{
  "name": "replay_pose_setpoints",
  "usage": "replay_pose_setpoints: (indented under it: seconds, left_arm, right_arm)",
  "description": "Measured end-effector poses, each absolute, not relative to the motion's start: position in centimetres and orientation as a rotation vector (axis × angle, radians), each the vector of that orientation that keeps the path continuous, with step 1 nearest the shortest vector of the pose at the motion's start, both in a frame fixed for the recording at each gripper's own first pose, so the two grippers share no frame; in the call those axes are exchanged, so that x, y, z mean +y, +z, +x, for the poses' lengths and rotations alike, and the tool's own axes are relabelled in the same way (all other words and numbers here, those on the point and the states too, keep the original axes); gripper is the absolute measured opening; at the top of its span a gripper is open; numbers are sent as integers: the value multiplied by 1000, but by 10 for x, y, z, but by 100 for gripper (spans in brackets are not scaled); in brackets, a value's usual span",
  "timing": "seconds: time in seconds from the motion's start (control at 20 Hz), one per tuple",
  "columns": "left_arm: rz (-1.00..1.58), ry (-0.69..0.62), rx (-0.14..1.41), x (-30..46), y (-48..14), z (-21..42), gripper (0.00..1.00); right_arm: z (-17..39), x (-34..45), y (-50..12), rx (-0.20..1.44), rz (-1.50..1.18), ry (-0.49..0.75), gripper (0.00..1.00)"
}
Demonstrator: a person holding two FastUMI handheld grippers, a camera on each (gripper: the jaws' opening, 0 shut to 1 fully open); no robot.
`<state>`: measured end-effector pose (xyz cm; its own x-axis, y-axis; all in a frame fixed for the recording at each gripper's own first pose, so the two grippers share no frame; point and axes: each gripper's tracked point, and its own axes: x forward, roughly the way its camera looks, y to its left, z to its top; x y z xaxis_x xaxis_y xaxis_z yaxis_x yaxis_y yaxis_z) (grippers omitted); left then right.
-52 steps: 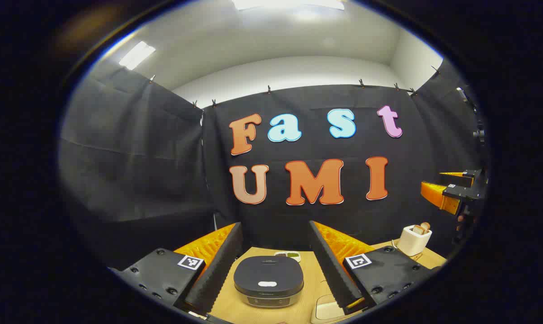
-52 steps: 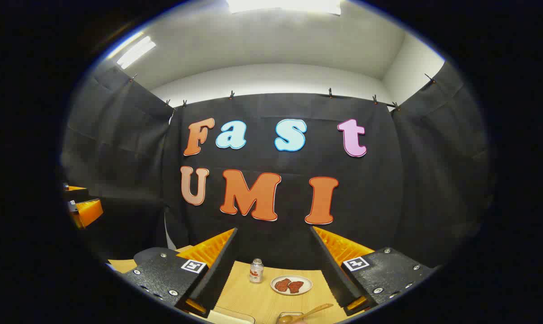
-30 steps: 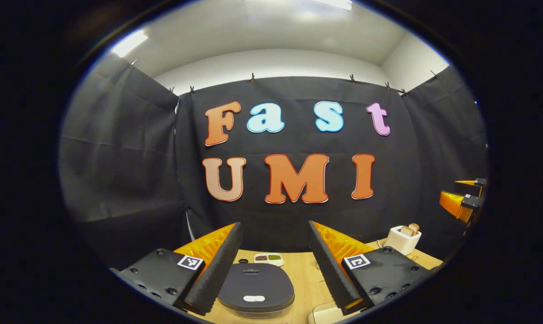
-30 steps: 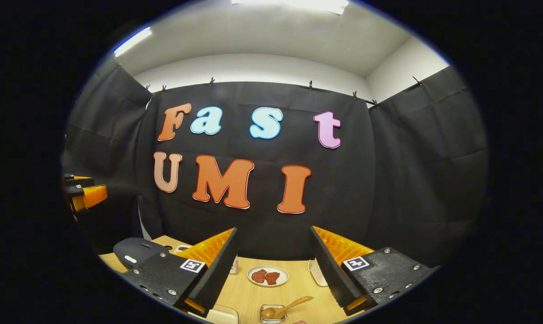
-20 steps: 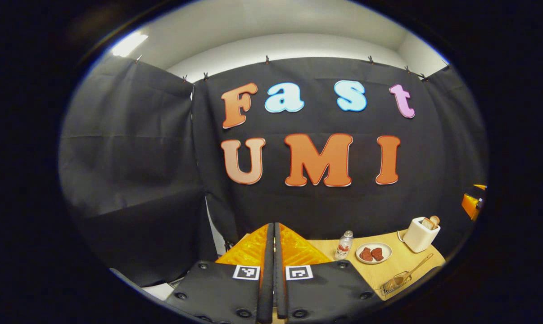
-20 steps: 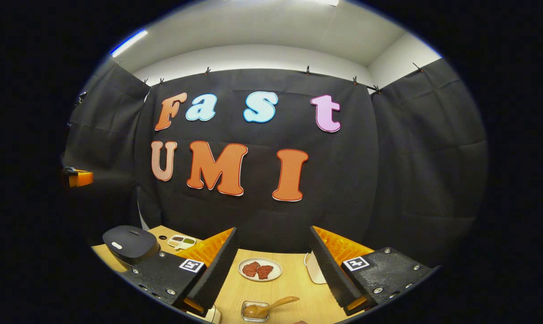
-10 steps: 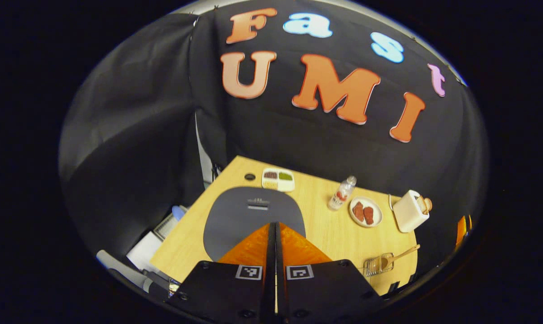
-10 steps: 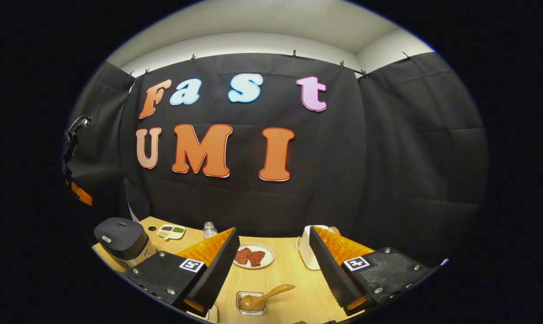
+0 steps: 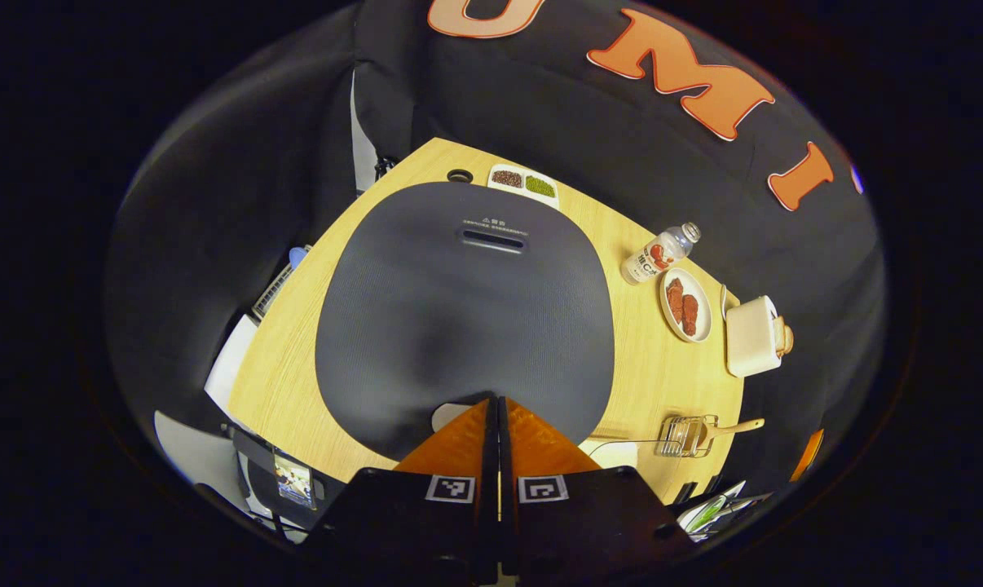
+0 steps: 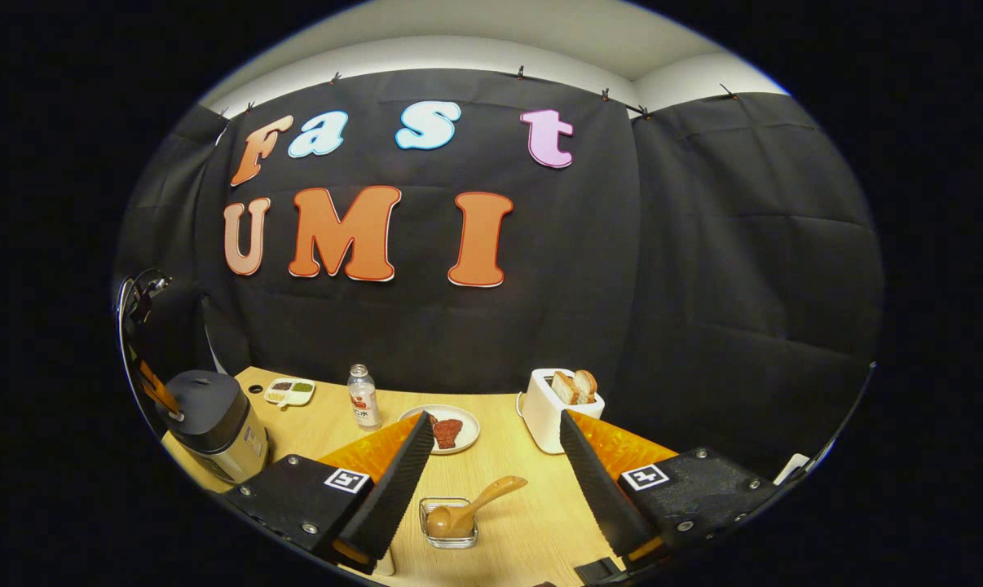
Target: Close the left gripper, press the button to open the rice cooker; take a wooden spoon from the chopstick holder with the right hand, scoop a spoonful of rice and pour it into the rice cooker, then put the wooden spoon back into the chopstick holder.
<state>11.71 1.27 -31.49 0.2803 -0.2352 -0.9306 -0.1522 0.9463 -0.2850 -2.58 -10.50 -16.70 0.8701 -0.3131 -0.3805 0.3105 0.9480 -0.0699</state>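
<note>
Clenched tight, my left claw [image 9: 497, 403] points down at the white button [image 9: 445, 415] on the big dark round rice cooker [image 9: 464, 310], so I can push it open.

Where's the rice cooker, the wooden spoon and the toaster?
rice cooker [image 9: 459, 310], left gripper view, middle of its lid.
wooden spoon [image 10: 491, 494], right gripper view, its handle.
toaster [image 10: 547, 420], right gripper view, its front wall.

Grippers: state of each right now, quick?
Left gripper: closed, empty, tips over the rice cooker lid's front button.
Right gripper: open, empty, above the wooden spoon.
</note>
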Motion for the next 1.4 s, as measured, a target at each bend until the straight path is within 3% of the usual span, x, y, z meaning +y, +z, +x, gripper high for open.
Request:
replay_pose_setpoints:
  seconds: [0.05,0.1,0.4,0.5,0.55,0.65,0.7,0.85,0.9,0.95,1.05,1.1,1.15,1.4]
  left_arm:
    - [-353,-59,1272,12,-316,121,2]
    - [-358,-53,1287,13,-320,119,6]
    - [-378,-55,1217,10,-320,115,7]
    - [-349,-80,1148,13,-310,117,2]
    - [-330,-86,1093,14,-298,119,6]
    - [-288,-95,950,16,-271,132,6]
    - [-269,-89,882,19,-255,141,2]
    - [-197,-68,715,27,-210,155,6]
    - [-170,-50,675,33,-193,155,2]
    - [-142,-36,637,38,-180,155,6]
    - [-82,-8,548,48,-152,154,2]
    - [-55,7,512,51,-142,149,6]
    - [-28,14,487,51,-133,143,2]
    - [40,49,413,45,-114,109,6]
  right_arm:
    - [-27,-105,-171,410,-6,-329,96]
    - [-27,-104,-174,419,-5,-330,96]
    - [-24,-93,-200,474,26,-297,97]
    - [-23,-91,-214,504,30,-278,97]
    - [-23,-93,-222,522,26,-275,97]
    - [-24,-97,-239,568,42,-276,97]
    - [-24,-97,-250,593,65,-271,97]
    - [-27,-95,-285,677,132,-266,97]
    - [-28,-95,-297,706,148,-258,97]
    - [-30,-95,-307,729,162,-253,97]
    - [-30,-96,-328,778,191,-246,96]
    - [-31,-97,-339,810,212,-243,96]
    - [-30,-97,-347,828,242,-242,95]
    - [-17,-98,-389,900,390,-246,88]
